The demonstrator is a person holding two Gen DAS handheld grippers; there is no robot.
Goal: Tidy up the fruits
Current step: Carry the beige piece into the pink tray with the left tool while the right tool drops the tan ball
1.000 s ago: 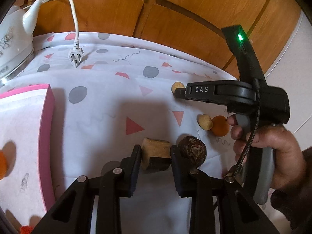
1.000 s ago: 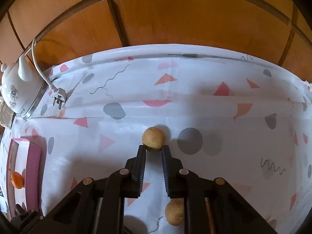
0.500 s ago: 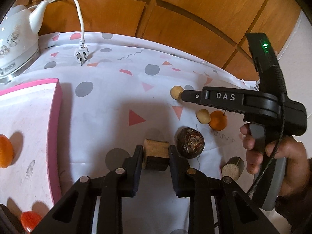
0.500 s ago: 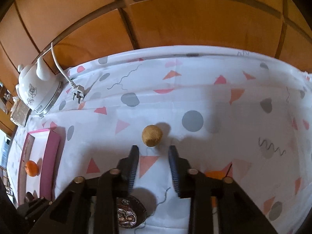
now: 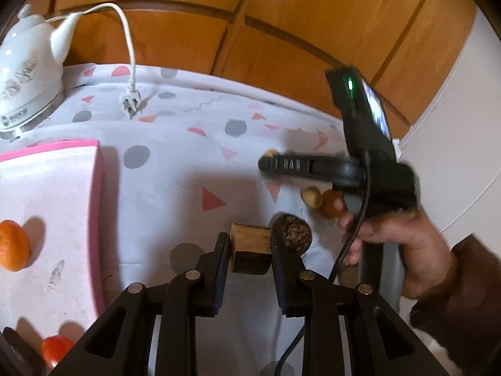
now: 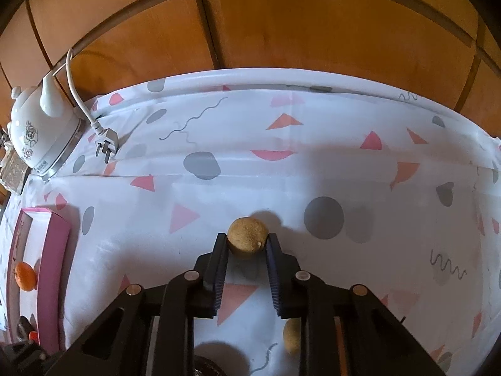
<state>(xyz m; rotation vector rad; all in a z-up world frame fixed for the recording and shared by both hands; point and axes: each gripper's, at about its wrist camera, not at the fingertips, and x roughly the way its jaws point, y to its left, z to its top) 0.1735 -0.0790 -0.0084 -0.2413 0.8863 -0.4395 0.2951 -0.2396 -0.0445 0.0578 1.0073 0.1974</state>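
My left gripper (image 5: 249,242) is shut on a brown, bark-skinned chunk (image 5: 250,250) held just above the patterned cloth. A dark round fruit (image 5: 292,233) lies right beside its right finger. In the right wrist view my right gripper (image 6: 246,242) has a tan round fruit (image 6: 247,234) between its fingertips; the jaws are closing and the pads touch both its sides. The left wrist view shows that gripper (image 5: 266,164) from the side, blurred, with a hand (image 5: 391,244) on its handle. A pink-rimmed tray (image 5: 97,206) at the left holds an orange fruit (image 5: 12,244) and a red one (image 5: 56,346).
A second tan fruit (image 5: 311,196) and a small orange fruit (image 5: 333,203) lie under the right gripper. A white kettle (image 5: 25,87) stands at the back left, its plug (image 5: 130,103) loose on the cloth. Wooden panels back the table.
The right gripper opened, moved forward and closed around the tan fruit. The left gripper drew back slightly with the brown chunk, so more of the tray shows.
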